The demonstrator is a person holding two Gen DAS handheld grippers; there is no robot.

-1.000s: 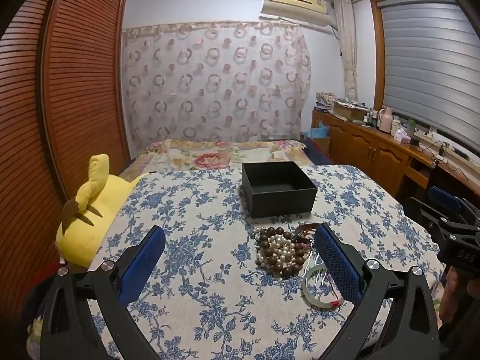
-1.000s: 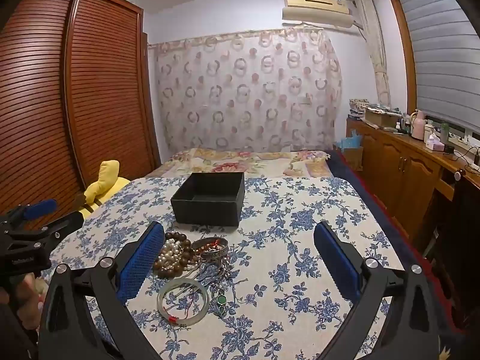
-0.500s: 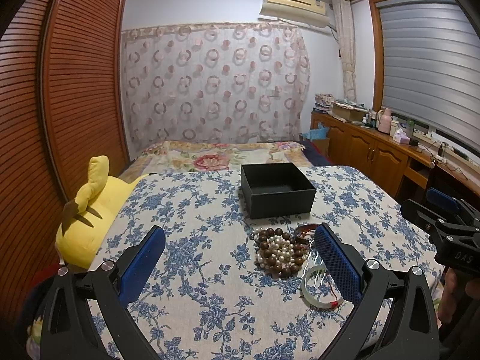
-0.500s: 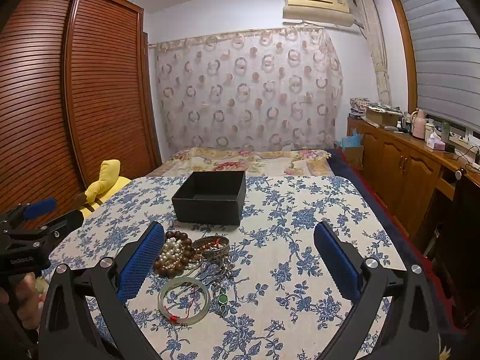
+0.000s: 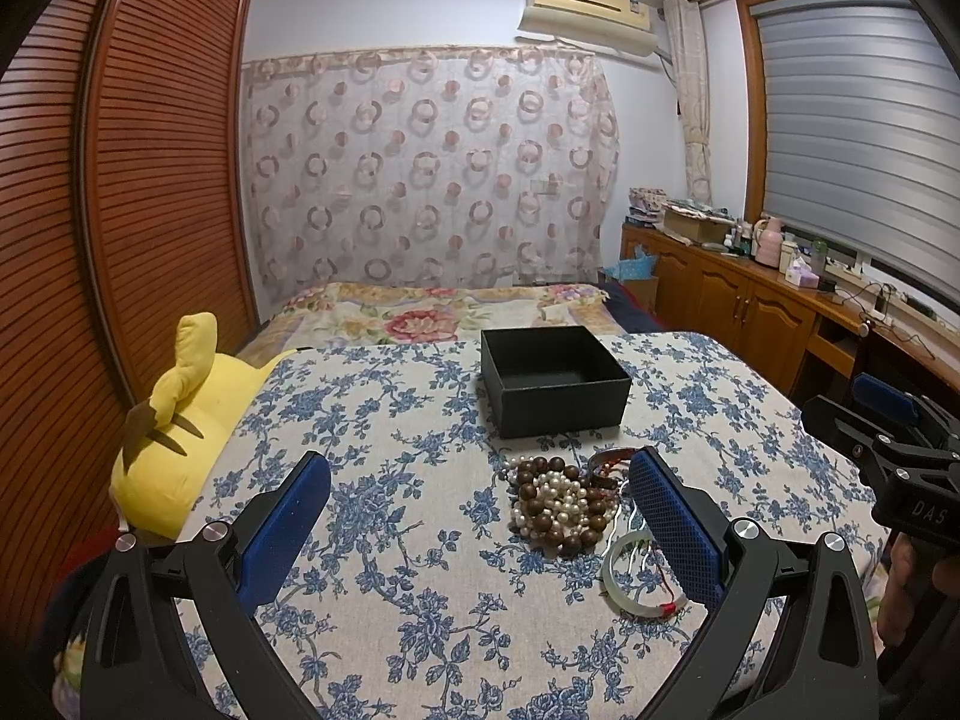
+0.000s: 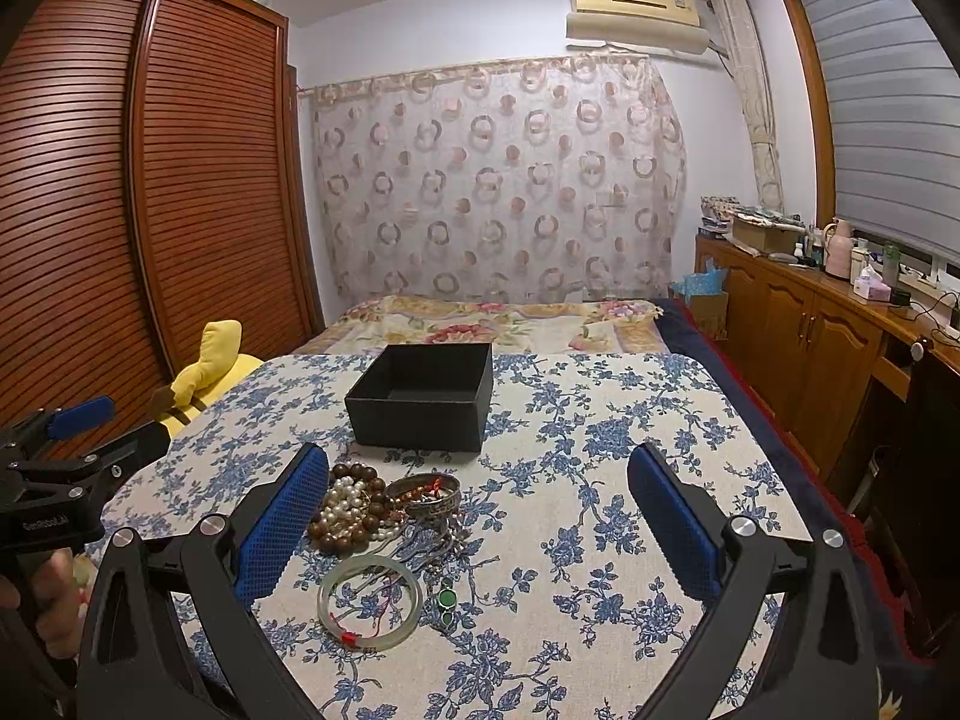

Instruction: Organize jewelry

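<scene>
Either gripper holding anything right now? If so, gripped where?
Nothing is held. The left gripper and right gripper are both open and empty; the beaded bracelets and jade bangle lie on the tablecloth.

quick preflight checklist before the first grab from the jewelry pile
1. Black box open and empty: ok.
2. Left gripper open, holding nothing: ok.
3. Right gripper open, holding nothing: ok.
4. Jade bangle lies flat and apart from the bead pile: ok.
5. Wood and pearl bead strands untangled from each other: not ok, heaped together.
6. Thin chains free of the metal bracelet: cannot tell.
</scene>
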